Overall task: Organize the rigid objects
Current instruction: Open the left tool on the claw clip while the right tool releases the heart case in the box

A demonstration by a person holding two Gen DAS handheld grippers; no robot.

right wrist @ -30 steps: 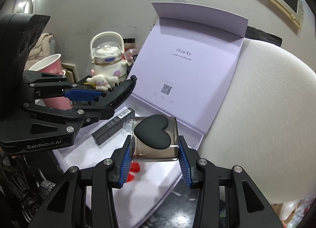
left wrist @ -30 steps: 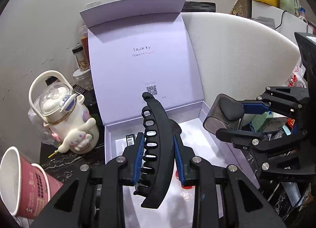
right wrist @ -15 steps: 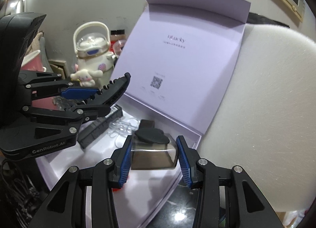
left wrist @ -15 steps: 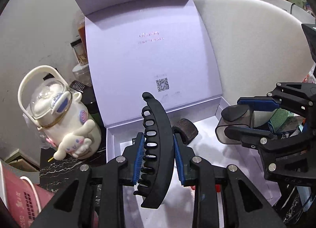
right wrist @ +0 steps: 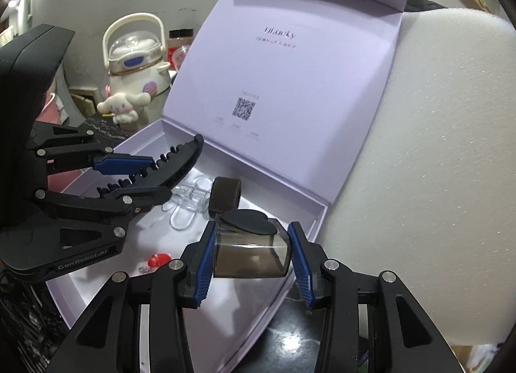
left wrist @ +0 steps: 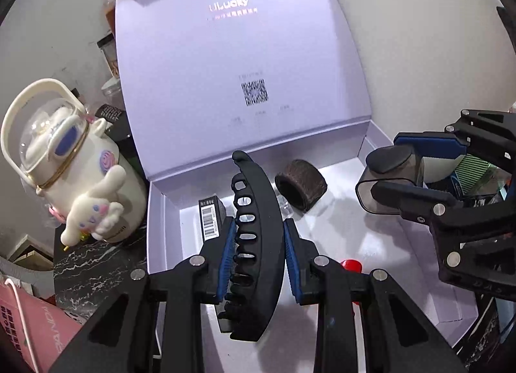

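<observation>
Hair clip (left wrist: 254,244), long, black and toothed, sits clenched between the blue pads of the left tongs (left wrist: 256,247), held above the open lilac box (left wrist: 429,305). Its curved spine points toward the raised lid (left wrist: 238,60), which stands nearly upright and bears a QR code. In the right wrist view the same clip (right wrist: 167,169) juts out from the left tongs (right wrist: 135,176) over the left part of the box (right wrist: 309,227).

Right tongs (right wrist: 251,250) grasp a smoky translucent case (right wrist: 250,253) with a black heart (right wrist: 248,219) on top; both pads press its sides. It hangs over the box's right wall, near the back corner. From the left wrist view this case (left wrist: 387,186) shows at the right, gripped by the right tongs (left wrist: 416,176).

Inside the box lie a dark hair band (left wrist: 301,184) standing on edge near the back wall, a clear clip (right wrist: 187,205) just beside it, a black carton (left wrist: 211,216) with a barcode at the left, and a small red piece (right wrist: 158,258) toward the front.

Left of the box, on the dark marbled worktop (left wrist: 96,273), stands a cream bottle (left wrist: 64,163) with a loop handle and a plush figure on it. A white foam sheet (right wrist: 435,147) rises behind and to the right of the box.
</observation>
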